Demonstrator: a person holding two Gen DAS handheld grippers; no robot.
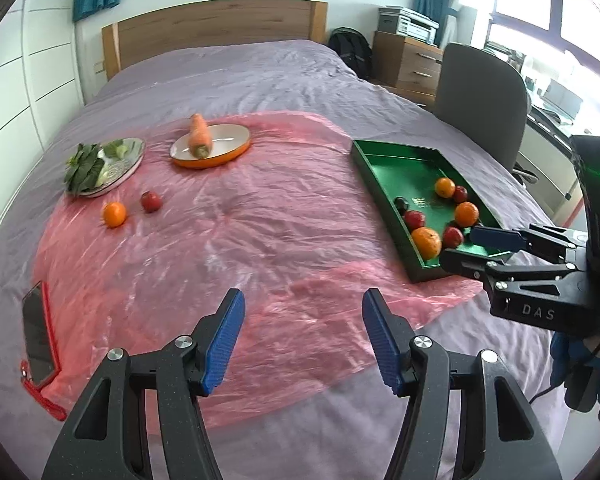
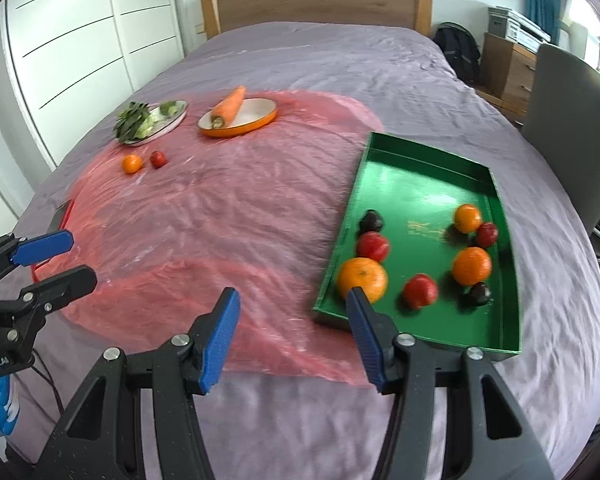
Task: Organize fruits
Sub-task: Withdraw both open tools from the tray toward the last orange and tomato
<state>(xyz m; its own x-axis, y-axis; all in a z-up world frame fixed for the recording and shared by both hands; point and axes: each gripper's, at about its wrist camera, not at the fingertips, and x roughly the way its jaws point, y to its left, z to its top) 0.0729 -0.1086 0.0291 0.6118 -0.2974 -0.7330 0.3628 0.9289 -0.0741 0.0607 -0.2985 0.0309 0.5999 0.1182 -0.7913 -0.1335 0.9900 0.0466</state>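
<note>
1. While both grippers hang above the near end of the bed [image 1: 260, 64], the left gripper [image 1: 302, 336] has its blue fingers [image 1: 224, 344] spread apart with nothing between them.
2. Seen from its own camera, the right gripper [image 2: 294, 336] likewise stands open and empty, its right fingertip just in front of the near left corner of the green tray [image 2: 504, 264].
3. From the left wrist view the right gripper [image 1: 466, 246] shows at the right edge, its tips at the tray's near end, with a blue-gloved hand [image 1: 580, 372] below it.
4. A pink plastic sheet [image 1: 260, 232] covers the middle of the purple bedcover, and the tray lies on its right side.
5. Inside the tray lie three oranges, the largest orange [image 2: 362, 279] by the near left wall, along with three red fruits [image 2: 420, 291] and two dark fruits [image 2: 371, 221].
6. Outside the tray, at the far left of the sheet, a small orange [image 1: 114, 214] and a red fruit [image 1: 151, 201] sit near each other, well apart from the tray.
7. Behind them a silver plate [image 1: 134, 160] holds leafy greens [image 1: 85, 168], and beside it an orange-rimmed dish [image 1: 228, 148] holds a carrot [image 1: 199, 136].
8. A phone in a red case [image 1: 40, 340] lies at the near left edge of the sheet.
</note>
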